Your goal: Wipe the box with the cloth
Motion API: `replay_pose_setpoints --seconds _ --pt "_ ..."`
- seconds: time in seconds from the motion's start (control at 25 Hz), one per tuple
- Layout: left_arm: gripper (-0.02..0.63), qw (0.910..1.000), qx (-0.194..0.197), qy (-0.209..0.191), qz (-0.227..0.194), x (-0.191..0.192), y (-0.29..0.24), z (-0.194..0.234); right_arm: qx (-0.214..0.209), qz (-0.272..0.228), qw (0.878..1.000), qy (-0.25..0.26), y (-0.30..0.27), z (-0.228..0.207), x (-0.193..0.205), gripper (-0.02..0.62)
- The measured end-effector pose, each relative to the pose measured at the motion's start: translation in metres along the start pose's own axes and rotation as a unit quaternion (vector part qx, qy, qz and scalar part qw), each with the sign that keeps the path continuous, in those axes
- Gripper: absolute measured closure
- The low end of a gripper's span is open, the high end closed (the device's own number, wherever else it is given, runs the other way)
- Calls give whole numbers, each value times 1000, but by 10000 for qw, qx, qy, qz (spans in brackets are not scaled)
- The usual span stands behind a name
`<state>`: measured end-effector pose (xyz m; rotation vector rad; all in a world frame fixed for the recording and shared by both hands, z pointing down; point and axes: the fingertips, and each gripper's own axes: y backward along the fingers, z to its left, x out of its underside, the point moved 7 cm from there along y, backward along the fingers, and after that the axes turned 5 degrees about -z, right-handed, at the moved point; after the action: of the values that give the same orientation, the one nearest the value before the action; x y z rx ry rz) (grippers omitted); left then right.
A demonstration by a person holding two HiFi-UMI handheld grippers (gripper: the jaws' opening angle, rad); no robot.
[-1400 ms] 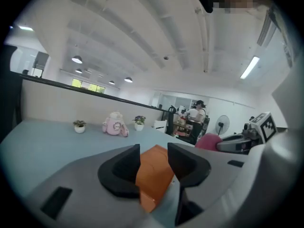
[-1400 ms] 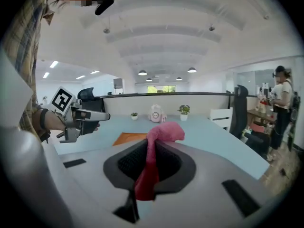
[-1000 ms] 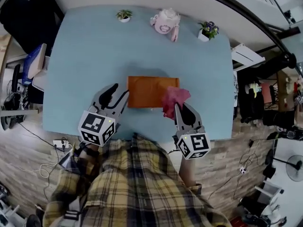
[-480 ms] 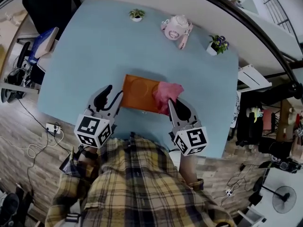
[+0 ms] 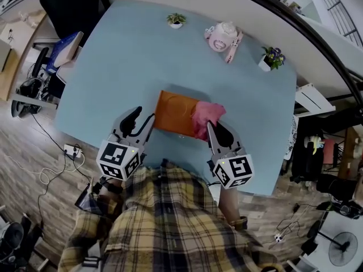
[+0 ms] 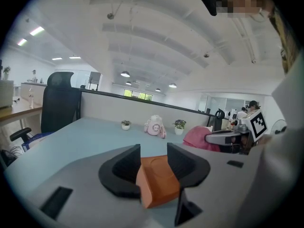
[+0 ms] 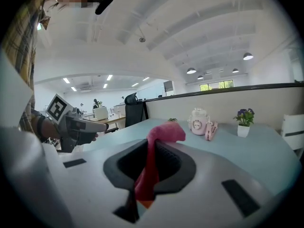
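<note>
An orange box (image 5: 174, 113) lies flat on the light blue table (image 5: 125, 67), near its front edge. A pink cloth (image 5: 206, 117) is draped over the box's right end, and my right gripper (image 5: 218, 131) is shut on it. In the right gripper view the cloth (image 7: 153, 160) runs up between the jaws and folds over forward. My left gripper (image 5: 144, 116) stands open at the box's left end. In the left gripper view the box's near corner (image 6: 156, 182) shows in the gap between the jaws. Whether the jaws touch it I cannot tell.
A pink teapot-shaped toy (image 5: 222, 37) and two small potted plants (image 5: 176, 20) (image 5: 272, 57) stand along the table's far edge. An office chair (image 5: 62, 50) sits off the table's left side. Cables and a power strip (image 5: 71, 152) lie on the wooden floor.
The right gripper has drawn the cloth from the box's right edge a little further onto its top. The left gripper has stayed open at the left end. The head camera has shifted.
</note>
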<state>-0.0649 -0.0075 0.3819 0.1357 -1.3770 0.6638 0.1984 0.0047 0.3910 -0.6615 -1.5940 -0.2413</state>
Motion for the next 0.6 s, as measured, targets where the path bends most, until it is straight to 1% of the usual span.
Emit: replay_pose_setpoints --seconds 0.28,0.6 --pt "443 9996 245 75 106 -2 -11 13 203 111 9997 86 -7 9 -10 557" --pt "446 9979 590 77 243 4 -31 10 341 257 9989 195 -12 10 -14 557"
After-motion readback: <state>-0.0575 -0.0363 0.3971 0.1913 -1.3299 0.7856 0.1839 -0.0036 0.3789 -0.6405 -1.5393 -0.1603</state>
